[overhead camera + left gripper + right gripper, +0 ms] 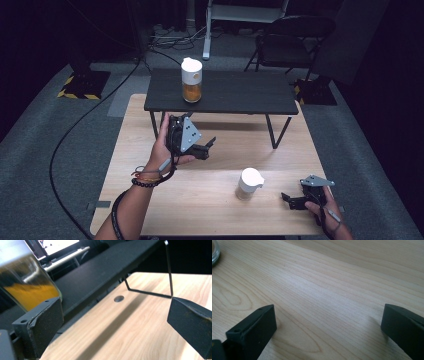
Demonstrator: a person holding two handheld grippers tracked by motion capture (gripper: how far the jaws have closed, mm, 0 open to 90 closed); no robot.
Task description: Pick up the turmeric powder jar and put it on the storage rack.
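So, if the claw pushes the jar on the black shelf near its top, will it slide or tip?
The jar would more likely tip: it stands tall and narrow under a bulky white lid. The amber filling sits low, which may steady it somewhat. The clear wall looks like glass, so probably smooth, slippery and breakable if it falls off the black shelf.

Left gripper (209,145): held in the left hand (162,147) above mid-table, tilted, grey plate up, jaws spread wide and pointing right. Left forearm (127,210): rises from the bottom edge, beaded bracelets at the wrist. Right gripper (286,198): held low at the near right in the right hand (320,202), jaws apart, pointing left.
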